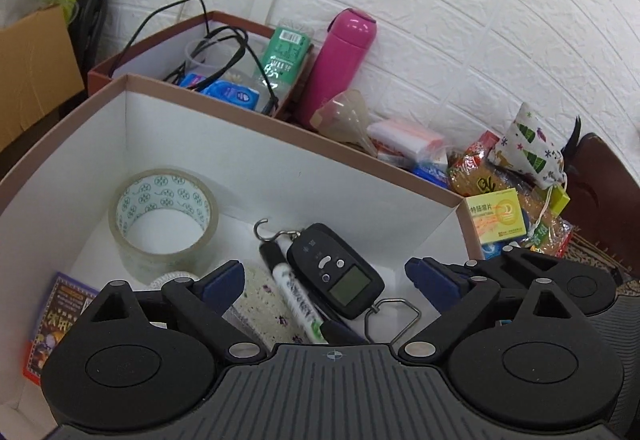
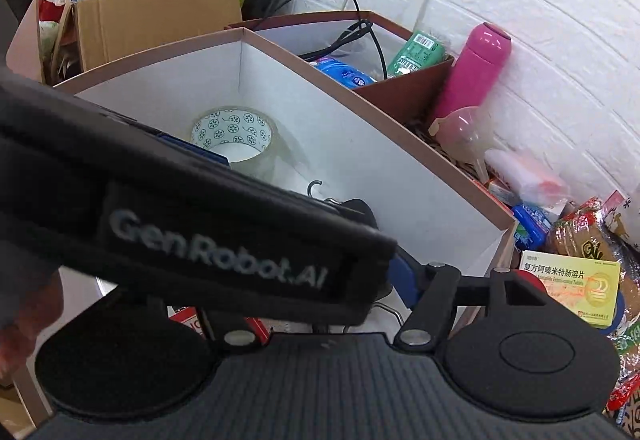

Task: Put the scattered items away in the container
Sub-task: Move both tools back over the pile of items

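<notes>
- The left gripper (image 1: 324, 276) hangs over the white-lined box (image 1: 248, 156), its blue-padded fingers (image 1: 224, 278) spread wide and holding nothing.
- Inside the box lie a tape roll (image 1: 164, 220), a black hanging scale (image 1: 336, 270) and a marker (image 1: 296, 300).
- The right gripper (image 2: 400, 280) is largely masked by the other tool's body; whether its fingers are spread cannot be told.
- A yellow medicine box (image 2: 570, 290) and pink flask (image 2: 476, 68) sit outside the box.
</notes>
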Tool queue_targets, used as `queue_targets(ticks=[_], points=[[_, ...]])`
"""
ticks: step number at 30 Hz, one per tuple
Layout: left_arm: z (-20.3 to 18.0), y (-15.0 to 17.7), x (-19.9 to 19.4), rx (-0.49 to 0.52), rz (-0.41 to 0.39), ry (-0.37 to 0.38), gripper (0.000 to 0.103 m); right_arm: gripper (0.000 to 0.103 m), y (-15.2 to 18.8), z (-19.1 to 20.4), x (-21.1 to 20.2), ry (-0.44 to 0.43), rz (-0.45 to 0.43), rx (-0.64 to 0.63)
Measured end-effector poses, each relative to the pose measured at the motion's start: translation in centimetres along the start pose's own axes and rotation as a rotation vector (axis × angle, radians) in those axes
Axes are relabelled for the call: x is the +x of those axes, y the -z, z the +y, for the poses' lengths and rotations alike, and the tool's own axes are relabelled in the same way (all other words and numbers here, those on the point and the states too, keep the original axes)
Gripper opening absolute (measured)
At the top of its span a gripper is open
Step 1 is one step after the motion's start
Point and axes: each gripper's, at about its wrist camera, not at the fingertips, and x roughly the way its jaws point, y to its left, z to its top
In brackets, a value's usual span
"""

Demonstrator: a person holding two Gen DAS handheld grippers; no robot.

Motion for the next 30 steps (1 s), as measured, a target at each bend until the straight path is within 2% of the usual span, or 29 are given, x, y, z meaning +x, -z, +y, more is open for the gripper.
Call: queue_targets(ticks=[3,9,15,19,25,30], points=[[0.3,0.1,-0.2,-0.026,0.000,0.004,0.099,0.085,0.2,-0.6,-0.5,-0.022,-0.026,0.048],[-0.2,0.3,-0.6,-0.012,-0.003,-0.018,0.100,0.097,0.4,-1.0,-1.5,-0.037,-0.066,0.089],[-0.9,1.0,-1.2,-0.020,-0.007,-0.014,0.100,0.098,0.7,-1.2,-2.5,-0.032,-0.089,0.088],[-2.5,1.4,-2.4,-0.006,-0.039,-0.001,0.100,0.098,1.0,-1.9,-4.4,-0.023,-0.140,0.119],[-7.1,1.8,-4.6,0.043,-0.112,0.068,0.100,0.099,2.5,-3.8,-8.9,0.008,-0.235,0.170],[-11.8,3.7,-4.3,0.113,-0.111,0.144,0.100,0.099,5.5,-5.8,-12.2,0.100,-0.258,0.202]])
